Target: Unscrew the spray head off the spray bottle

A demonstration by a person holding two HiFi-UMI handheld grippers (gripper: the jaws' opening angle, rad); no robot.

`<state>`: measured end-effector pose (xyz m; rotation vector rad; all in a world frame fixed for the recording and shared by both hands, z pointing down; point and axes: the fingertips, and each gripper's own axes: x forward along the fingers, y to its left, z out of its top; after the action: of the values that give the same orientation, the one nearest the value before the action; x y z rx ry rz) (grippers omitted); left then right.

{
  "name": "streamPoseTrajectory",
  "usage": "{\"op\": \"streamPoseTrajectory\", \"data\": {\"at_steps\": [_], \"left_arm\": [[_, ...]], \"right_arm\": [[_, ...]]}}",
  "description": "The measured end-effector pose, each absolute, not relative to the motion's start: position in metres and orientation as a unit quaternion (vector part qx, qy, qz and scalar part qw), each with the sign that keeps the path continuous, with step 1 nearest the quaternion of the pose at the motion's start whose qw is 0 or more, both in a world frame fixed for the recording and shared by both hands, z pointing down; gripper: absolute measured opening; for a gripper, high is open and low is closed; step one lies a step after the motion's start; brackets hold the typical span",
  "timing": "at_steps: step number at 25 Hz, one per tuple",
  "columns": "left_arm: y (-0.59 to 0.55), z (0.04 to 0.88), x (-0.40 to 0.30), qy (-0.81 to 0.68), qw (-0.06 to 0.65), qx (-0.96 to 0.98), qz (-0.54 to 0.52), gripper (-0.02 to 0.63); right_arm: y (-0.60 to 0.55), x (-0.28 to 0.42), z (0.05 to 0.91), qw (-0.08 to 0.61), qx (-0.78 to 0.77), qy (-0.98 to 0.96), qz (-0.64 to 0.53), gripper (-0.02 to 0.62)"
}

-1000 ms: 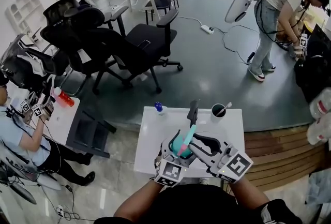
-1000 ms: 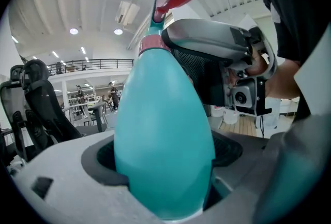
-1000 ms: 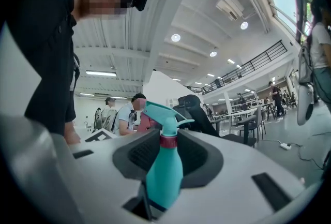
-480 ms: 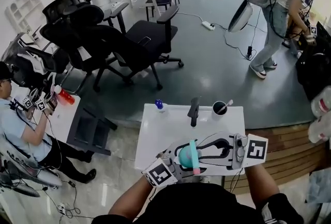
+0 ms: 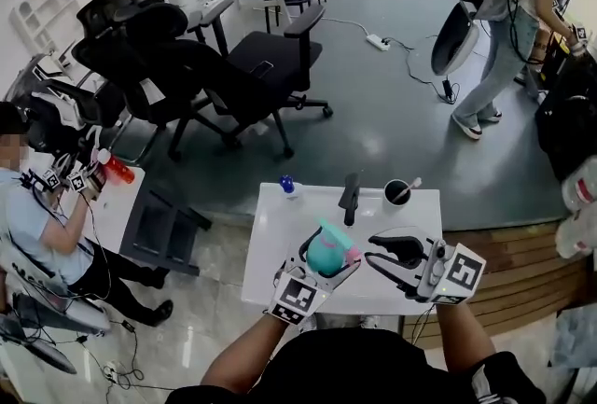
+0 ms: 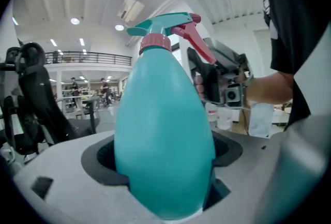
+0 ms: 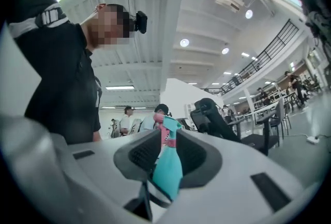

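Left gripper (image 5: 326,255) clenched on the wide lower body of the teal egg-shaped plastic spray bottle (image 6: 163,130), low centre of the head view, over the near part of the white rectangular table (image 5: 275,239). Teal spray head (image 6: 164,25) with pink collar and pink trigger is seated on the neck. Right gripper (image 5: 369,250) sits just beside the trigger. Its jaws are apart and pressing on nothing, having just closed a little.

Far edge of table: small blue-capped item (image 5: 287,187), black upright object (image 5: 350,197), black cup (image 5: 395,196) with a pale stick in it.

Room: glossy grey floor (image 5: 392,141). Black office chairs (image 5: 252,76) upper left. White power strip (image 5: 378,42) top centre. Standing person (image 5: 508,29) upper right. Seated person (image 5: 33,225) at left edge, red bottle (image 5: 118,172) close by. Wooden decking (image 5: 508,267) lower right.
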<state>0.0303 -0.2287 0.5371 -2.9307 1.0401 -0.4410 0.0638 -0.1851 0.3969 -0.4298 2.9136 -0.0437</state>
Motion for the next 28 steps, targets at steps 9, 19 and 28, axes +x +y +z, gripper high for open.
{"op": "streamPoseTrajectory", "data": {"at_steps": [9,19,28], "left_arm": [[-0.253,0.568,0.005,0.421,-0.026,-0.887,-0.186,0.462],[-0.24,0.555,0.016,0.406,-0.005,-0.896,-0.179,0.462],[-0.233,0.551,0.026,0.392,0.024,-0.901,-0.187,0.462]], "right_arm": [[-0.162,0.03,0.403,0.068,-0.145,0.987,-0.018,0.074],[-0.19,0.029,0.42,0.038,-0.23,0.972,-0.042,0.082],[-0.197,0.024,0.421,0.043,-0.241,0.968,-0.061,0.15]]}}
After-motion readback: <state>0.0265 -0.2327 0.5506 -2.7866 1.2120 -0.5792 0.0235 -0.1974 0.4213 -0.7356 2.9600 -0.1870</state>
